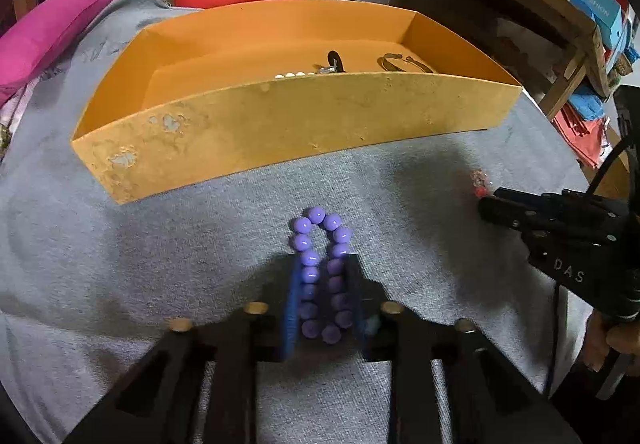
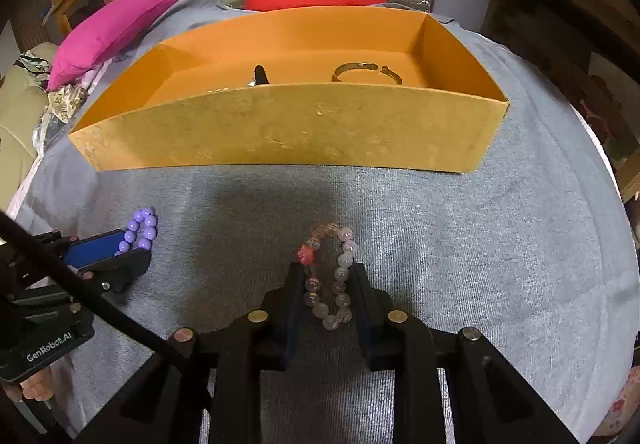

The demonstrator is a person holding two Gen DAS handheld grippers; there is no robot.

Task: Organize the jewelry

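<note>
Closest up, the left gripper (image 1: 324, 284) is pinched on a purple bead bracelet (image 1: 322, 244), squashing it into a long loop over the grey cloth surface (image 1: 180, 244). The right gripper (image 2: 326, 284) is clamped the same way on a pale pink bead bracelet (image 2: 340, 272). Just past both sits the orange box (image 2: 288, 128), with a metal bangle (image 2: 366, 72) already inside on the right.

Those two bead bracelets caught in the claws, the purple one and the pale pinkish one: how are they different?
The purple round-bead bracelet has opaque, glossy beads all one colour; the pale translucent bead bracelet has clear, milky and pinkish beads plus one red bead. The purple one sits in the left claw, the pale one in the right claw. Both are squeezed into long loops and lie in front of the orange cardboard box.
</note>
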